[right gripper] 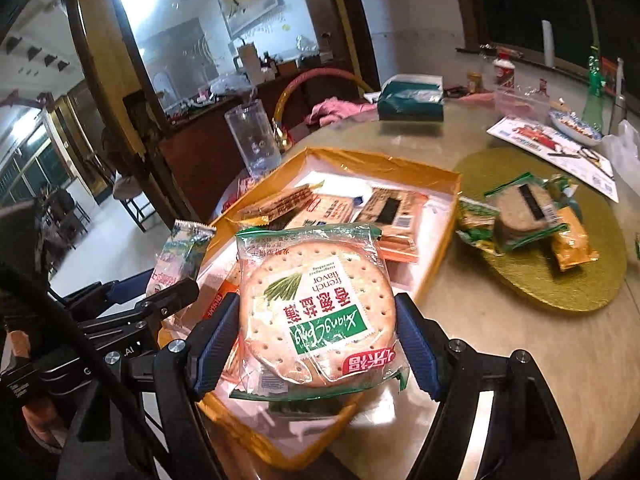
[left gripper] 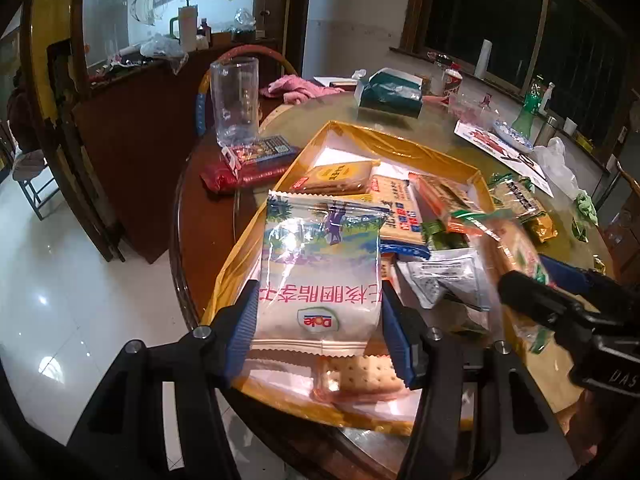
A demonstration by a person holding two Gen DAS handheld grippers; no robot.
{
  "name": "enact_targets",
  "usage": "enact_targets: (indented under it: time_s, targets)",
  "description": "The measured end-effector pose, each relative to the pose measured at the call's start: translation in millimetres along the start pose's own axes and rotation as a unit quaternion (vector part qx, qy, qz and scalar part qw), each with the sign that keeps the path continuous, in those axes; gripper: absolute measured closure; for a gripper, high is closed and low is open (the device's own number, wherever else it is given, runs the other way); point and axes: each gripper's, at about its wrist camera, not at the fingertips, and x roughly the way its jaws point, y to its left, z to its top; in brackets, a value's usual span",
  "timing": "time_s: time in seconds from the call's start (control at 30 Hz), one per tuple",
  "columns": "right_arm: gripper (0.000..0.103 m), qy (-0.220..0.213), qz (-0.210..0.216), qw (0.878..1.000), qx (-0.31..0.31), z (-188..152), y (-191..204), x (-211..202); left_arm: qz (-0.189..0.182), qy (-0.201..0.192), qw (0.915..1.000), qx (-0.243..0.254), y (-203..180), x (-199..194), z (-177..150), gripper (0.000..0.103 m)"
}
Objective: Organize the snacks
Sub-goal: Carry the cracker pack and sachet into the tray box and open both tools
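In the left wrist view, the left gripper (left gripper: 318, 320) pinches a white Dole snack pouch with a green landscape print (left gripper: 320, 268) between its blue ribbed pads, above the near end of a shallow yellow-rimmed tray (left gripper: 360, 136) of mixed cracker packets on a round glass-topped table (left gripper: 320, 108). The right gripper (left gripper: 532, 280) is blurred at the right edge.

In the right wrist view, the right gripper (right gripper: 318, 340) clamps a clear-wrapped round cracker pack with a green label (right gripper: 316, 316) over the same tray (right gripper: 400, 164). More packets lie on a gold round board (right gripper: 560, 280).
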Motion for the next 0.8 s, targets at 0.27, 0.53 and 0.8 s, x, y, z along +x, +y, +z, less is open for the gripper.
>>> enact_targets:
  time_s: [0.27, 0.53, 0.8]
  targets:
    - [0.027, 0.012, -0.028, 0.999, -0.025, 0, 12, 23, 0.001, 0.024, 0.9997, 0.003, 9, 23, 2, 0.043]
    - [0.026, 0.029, -0.023, 0.999, -0.008, -3, 5, 34, 0.015, 0.036, 0.999, 0.02, 7, 35, 0, 0.035]
    - [0.023, -0.03, -0.015, 0.999, 0.005, -11, -8, -9, 0.048, 0.018, 0.9977, 0.044, -14, 14, -5, 0.019]
